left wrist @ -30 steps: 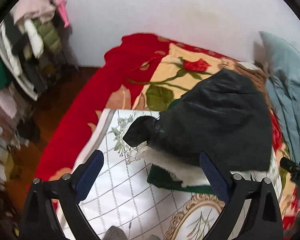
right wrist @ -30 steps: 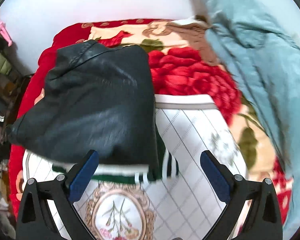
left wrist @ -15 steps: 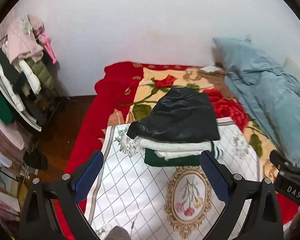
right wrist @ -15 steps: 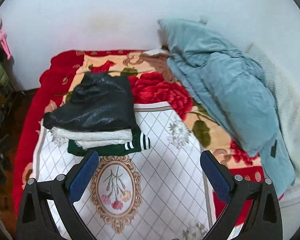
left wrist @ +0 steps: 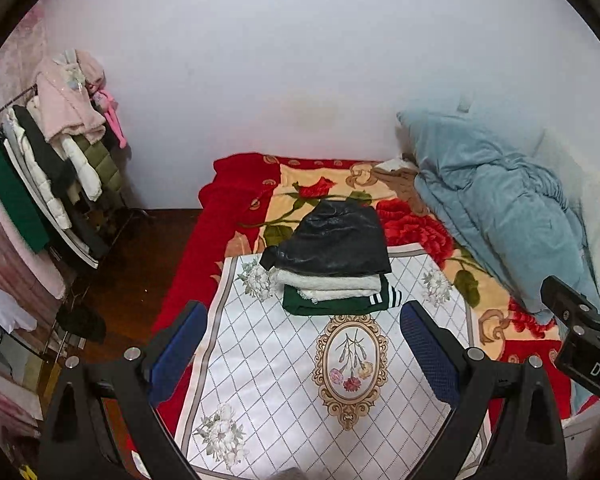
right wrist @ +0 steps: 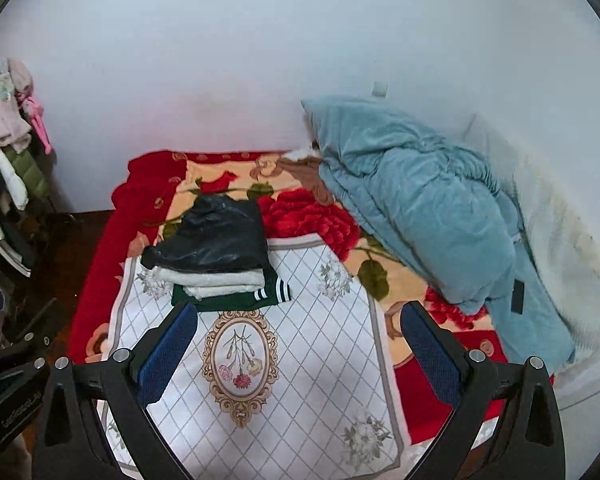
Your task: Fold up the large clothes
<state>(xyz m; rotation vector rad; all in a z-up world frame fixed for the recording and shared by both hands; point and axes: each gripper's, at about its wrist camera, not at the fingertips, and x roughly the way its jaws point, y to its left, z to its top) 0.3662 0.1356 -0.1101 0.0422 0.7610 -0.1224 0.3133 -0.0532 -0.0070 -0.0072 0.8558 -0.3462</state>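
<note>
We hold our left tongs (left wrist: pixel 300 344) and right tongs (right wrist: pixel 300 344) wide and empty above the white cloth (left wrist: pixel 284 380), and beyond their tips sits the folded stack (left wrist: pixel 332 268), black jacket (right wrist: pixel 220 240) uppermost.

**Hidden, cropped, unclear**

Green garment (left wrist: pixel 332 305) mostly buried under white fleece (left wrist: pixel 328 282) and black jacket (left wrist: pixel 332 246); folds beneath unreadable. Clothes rack (left wrist: pixel 48 184) cut off at left edge. Blue quilt (right wrist: pixel 424 208) covering far side of blanket (right wrist: pixel 308 216). Small dark item (right wrist: pixel 517 296) on quilt unidentifiable.
</note>
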